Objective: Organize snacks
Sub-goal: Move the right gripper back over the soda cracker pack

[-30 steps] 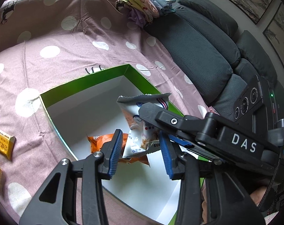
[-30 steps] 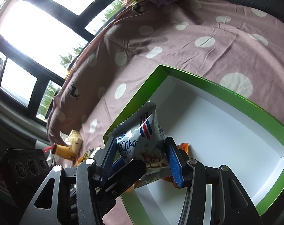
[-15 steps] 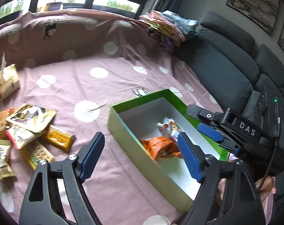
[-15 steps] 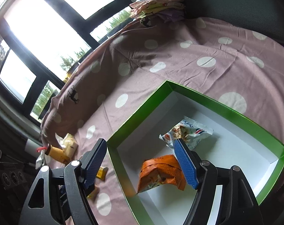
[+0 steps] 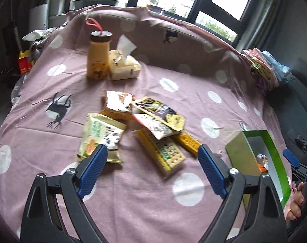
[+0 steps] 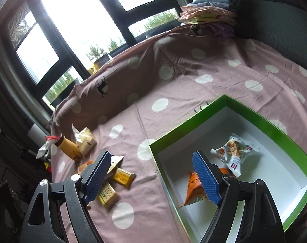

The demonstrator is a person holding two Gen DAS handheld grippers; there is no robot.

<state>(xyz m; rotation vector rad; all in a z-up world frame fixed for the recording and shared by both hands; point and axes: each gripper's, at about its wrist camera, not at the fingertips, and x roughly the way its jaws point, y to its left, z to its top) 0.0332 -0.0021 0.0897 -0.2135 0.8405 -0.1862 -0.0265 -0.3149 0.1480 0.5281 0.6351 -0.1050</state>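
A green box (image 6: 252, 115) with a white inside lies on the dotted cloth; it shows at the right in the left wrist view (image 5: 275, 158). Inside it lie a white snack bag (image 6: 234, 151) and an orange snack bag (image 6: 194, 190). A pile of several snack packets (image 5: 149, 125) lies on the cloth left of the box, including a cracker pack (image 5: 163, 151) and a green-white bag (image 5: 100, 135). My left gripper (image 5: 153, 170) is open and empty, just short of the pile. My right gripper (image 6: 153, 178) is open and empty above the box's left wall.
A yellow bottle (image 5: 97, 54) with a red loop and a tissue pack (image 5: 123, 64) stand beyond the pile. Folded clothes (image 6: 210, 18) are stacked at the far corner. A dark sofa (image 6: 279, 20) runs along the right. Windows are behind.
The white bag was let go into the box and both grippers opened. My left gripper swung left from the box to face the snack pile. My right gripper pulled back and up.
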